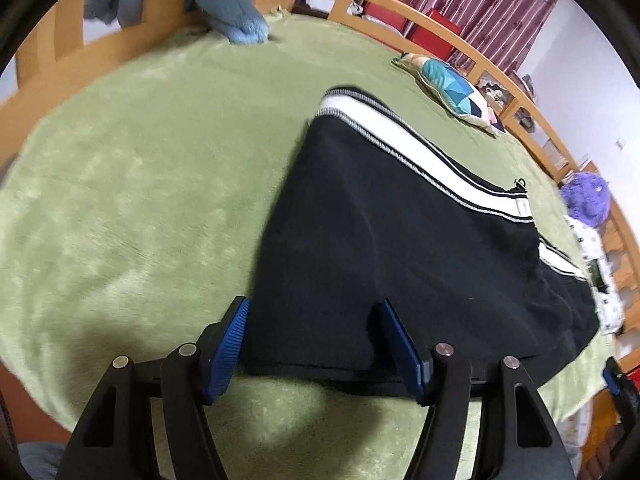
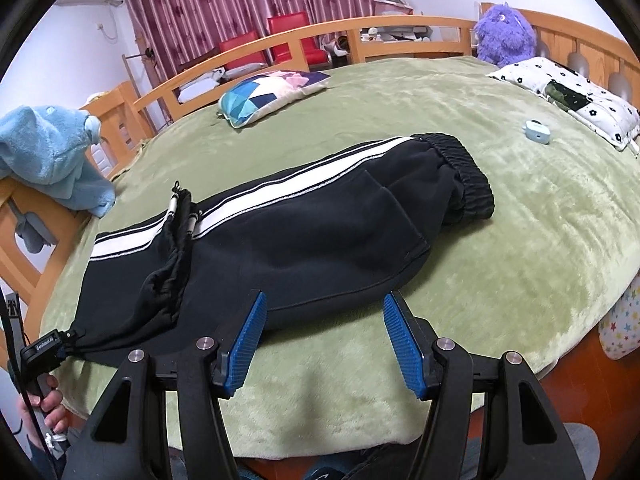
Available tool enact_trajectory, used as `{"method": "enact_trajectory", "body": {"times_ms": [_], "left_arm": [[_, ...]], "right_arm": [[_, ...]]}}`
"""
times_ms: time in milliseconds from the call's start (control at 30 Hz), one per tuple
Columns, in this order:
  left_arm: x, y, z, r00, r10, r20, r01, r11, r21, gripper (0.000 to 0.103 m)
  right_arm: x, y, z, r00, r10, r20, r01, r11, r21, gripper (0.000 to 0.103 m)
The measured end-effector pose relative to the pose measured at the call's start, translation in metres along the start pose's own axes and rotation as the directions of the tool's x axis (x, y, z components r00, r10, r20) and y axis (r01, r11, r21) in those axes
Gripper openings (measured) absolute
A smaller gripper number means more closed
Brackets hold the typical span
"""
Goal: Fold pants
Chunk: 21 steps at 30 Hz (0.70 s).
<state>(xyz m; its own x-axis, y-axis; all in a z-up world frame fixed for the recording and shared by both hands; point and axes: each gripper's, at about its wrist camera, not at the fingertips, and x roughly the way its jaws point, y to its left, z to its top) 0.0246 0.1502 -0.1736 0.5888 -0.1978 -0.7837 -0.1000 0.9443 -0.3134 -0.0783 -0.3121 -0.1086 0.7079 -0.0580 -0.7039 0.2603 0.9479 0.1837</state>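
Observation:
Black pants (image 2: pixel 304 232) with a white side stripe lie folded lengthwise on the green blanket; they also show in the left wrist view (image 1: pixel 400 248). The elastic waistband (image 2: pixel 468 172) points far right, the cuffs near left with drawstrings (image 2: pixel 180 208) on top. My left gripper (image 1: pixel 314 308) is open, its blue pads either side of the near hem, the right pad resting over the cloth. My right gripper (image 2: pixel 324 300) is open, just in front of the pants' near edge, touching nothing. The left gripper's body (image 2: pixel 44 350) shows at the pants' left corner.
Green blanket (image 2: pixel 500 240) covers a wooden-railed bed (image 2: pixel 280 48). A patterned cushion (image 2: pixel 268 92), a purple plush (image 2: pixel 504 32), a flowered pillow (image 2: pixel 572 96), a small blue object (image 2: pixel 536 131) and a blue plush (image 2: pixel 48 152) lie around the edges.

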Motion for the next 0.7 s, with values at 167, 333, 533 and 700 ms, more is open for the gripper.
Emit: {"method": "enact_trajectory", "body": {"times_ms": [167, 333, 533, 700], "left_arm": [[-0.027, -0.016, 0.001, 0.996, 0.037, 0.077, -0.042, 0.997, 0.066, 0.063], [-0.053, -0.034, 0.003, 0.99, 0.033, 0.135, -0.048, 0.993, 0.108, 0.065], [-0.062, -0.049, 0.002, 0.99, 0.033, 0.135, -0.05, 0.991, 0.124, 0.065], [-0.064, -0.06, -0.004, 0.988, 0.062, 0.138, -0.082, 0.987, 0.142, 0.065]], "right_arm": [[0.004, 0.009, -0.008, 1.0, -0.025, -0.011, 0.025, 0.999, -0.046, 0.061], [0.004, 0.011, -0.01, 0.999, -0.033, -0.013, 0.032, 0.997, -0.065, 0.061], [-0.003, 0.011, -0.008, 0.999, -0.043, -0.006, 0.043, 0.997, -0.068, 0.061], [-0.009, 0.011, -0.008, 0.999, -0.046, 0.001, 0.046, 0.997, -0.068, 0.061]]}}
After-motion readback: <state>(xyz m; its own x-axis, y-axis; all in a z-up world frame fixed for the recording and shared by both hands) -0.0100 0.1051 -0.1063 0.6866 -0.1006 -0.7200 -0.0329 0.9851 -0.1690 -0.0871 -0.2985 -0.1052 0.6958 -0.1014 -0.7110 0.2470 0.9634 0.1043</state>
